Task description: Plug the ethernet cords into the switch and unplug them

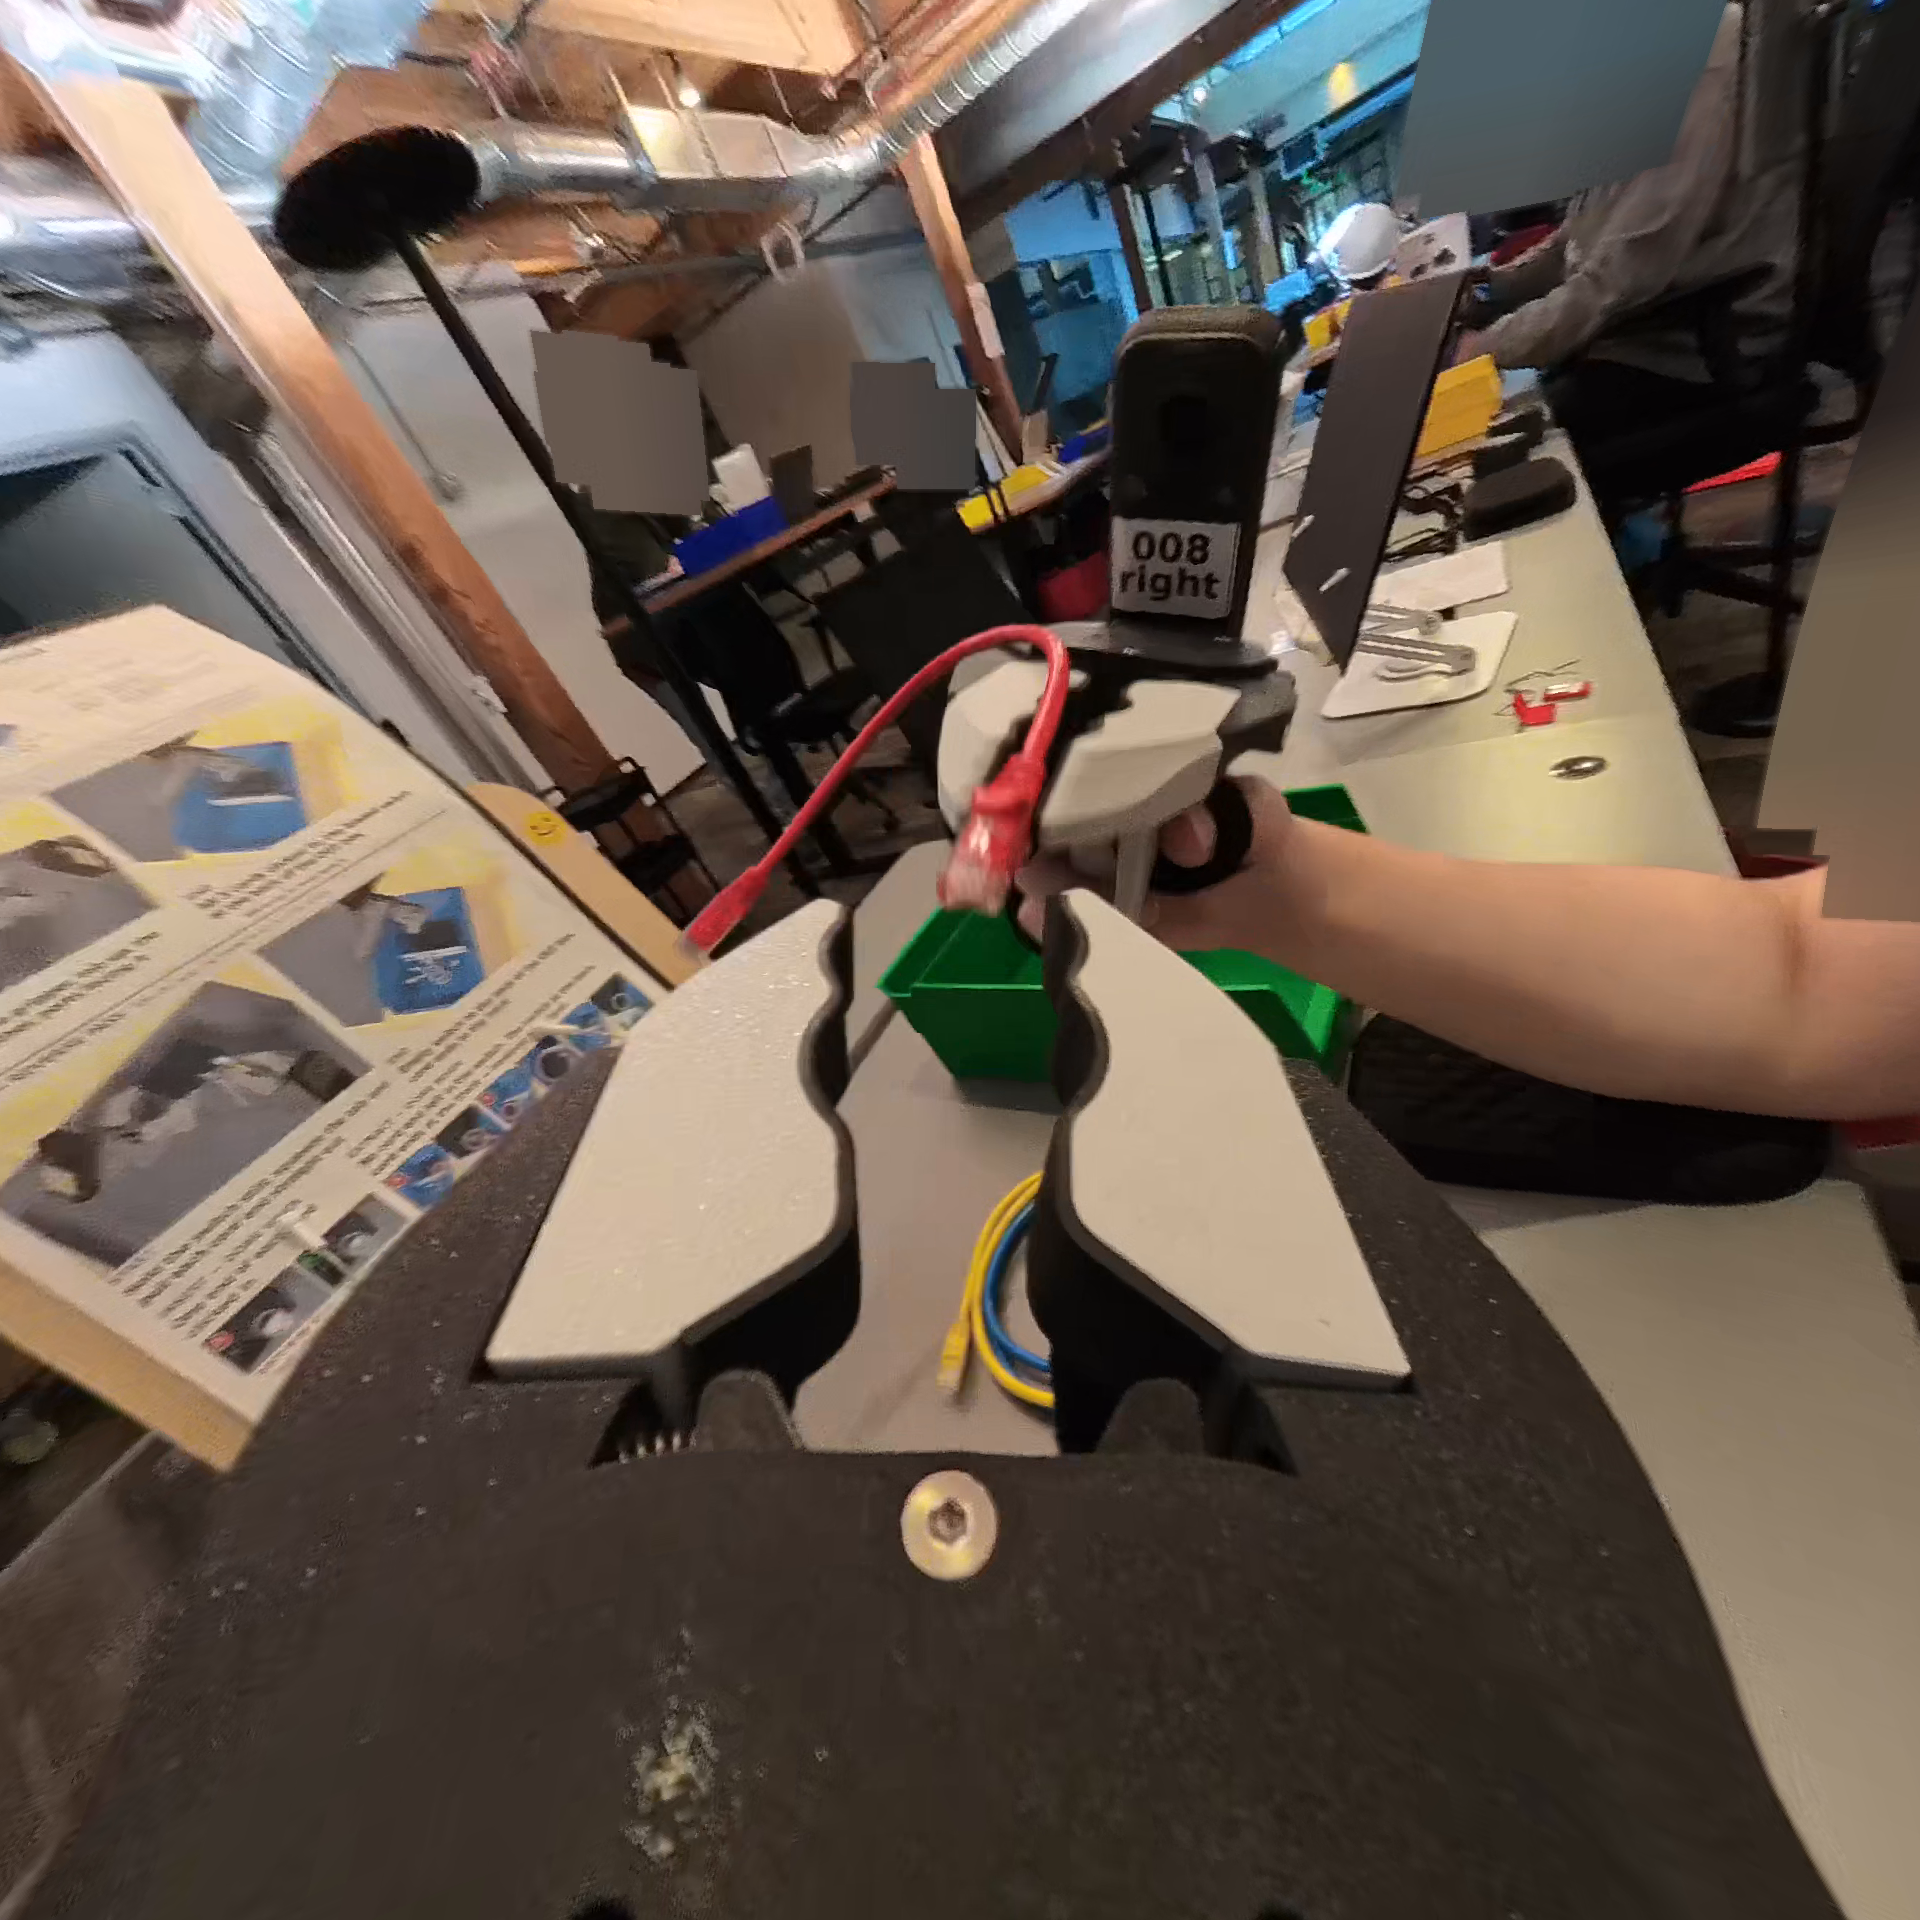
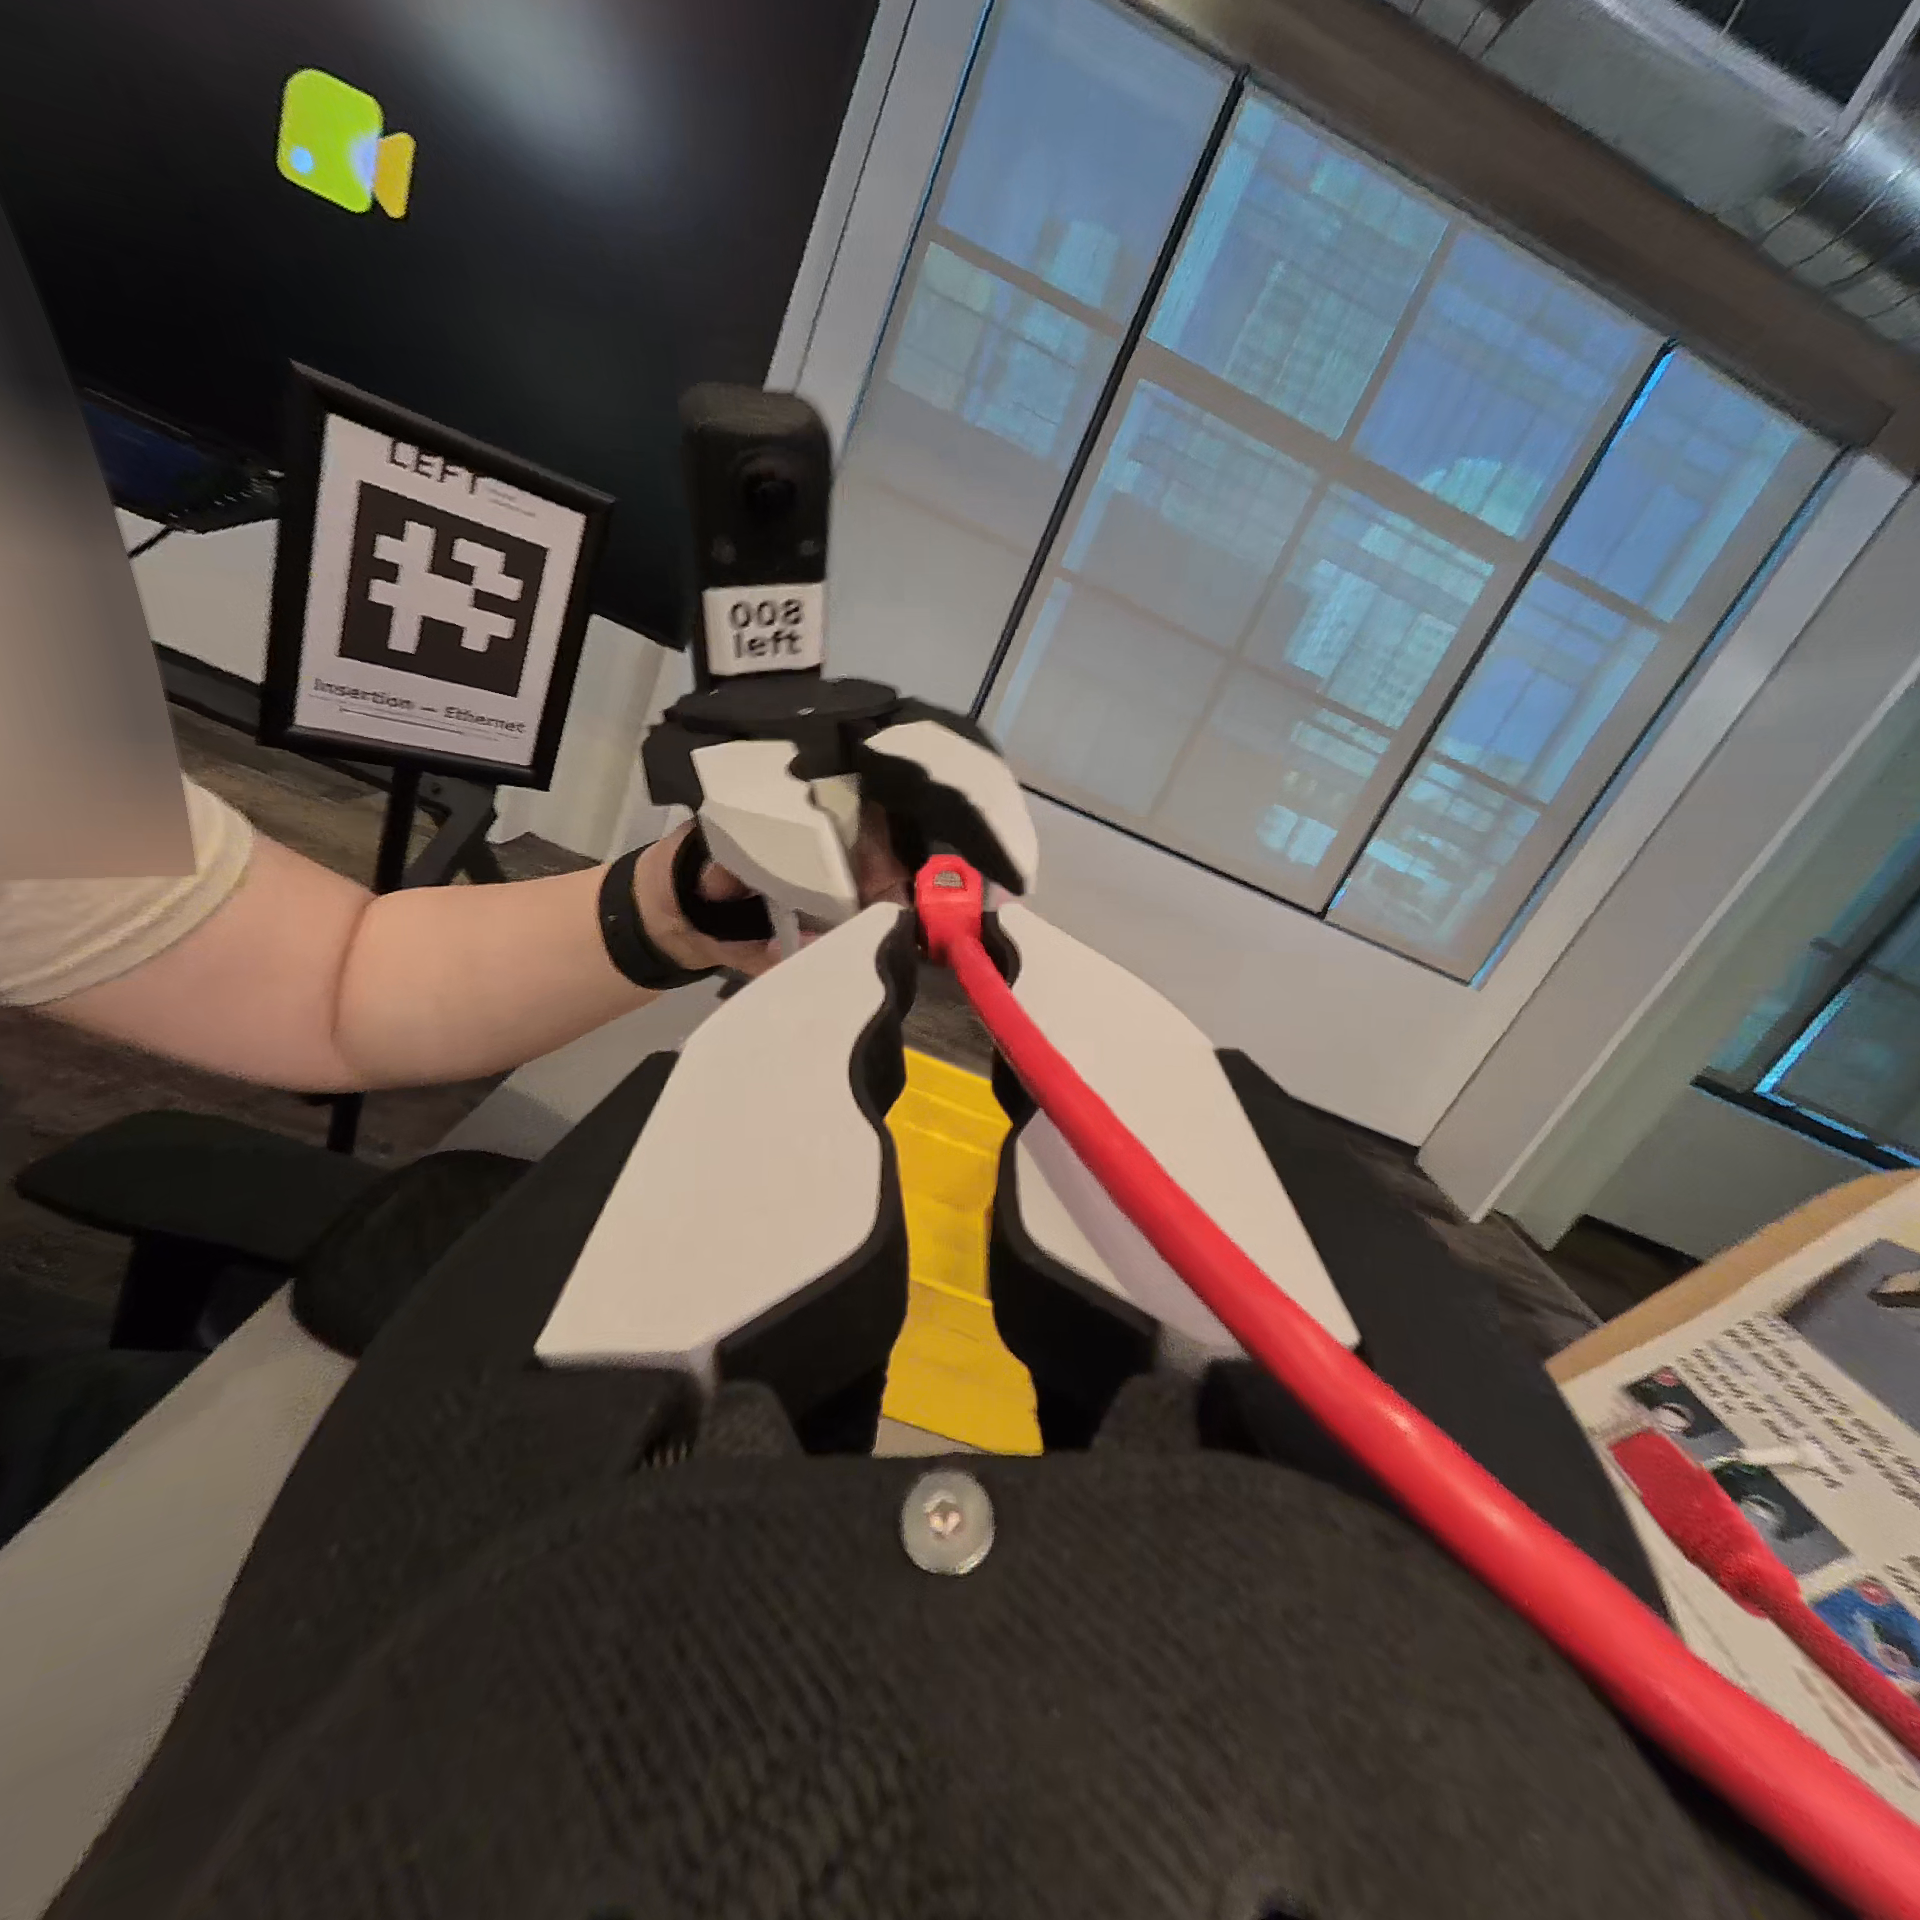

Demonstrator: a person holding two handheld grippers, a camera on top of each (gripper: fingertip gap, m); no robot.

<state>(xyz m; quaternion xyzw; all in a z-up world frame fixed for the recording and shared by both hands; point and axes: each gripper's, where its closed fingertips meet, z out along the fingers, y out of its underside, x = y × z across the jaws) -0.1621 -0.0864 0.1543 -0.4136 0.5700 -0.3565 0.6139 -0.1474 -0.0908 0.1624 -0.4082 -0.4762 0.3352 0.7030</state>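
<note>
Left wrist view: red cord plug-down.

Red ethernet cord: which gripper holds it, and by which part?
The right gripper holds the red ethernet cord at the boot just behind one plug; the other end hangs free. The left gripper is open and holds nothing.

The pale grey desk carries a green plastic bin and coiled yellow and blue ethernet cords.
</note>
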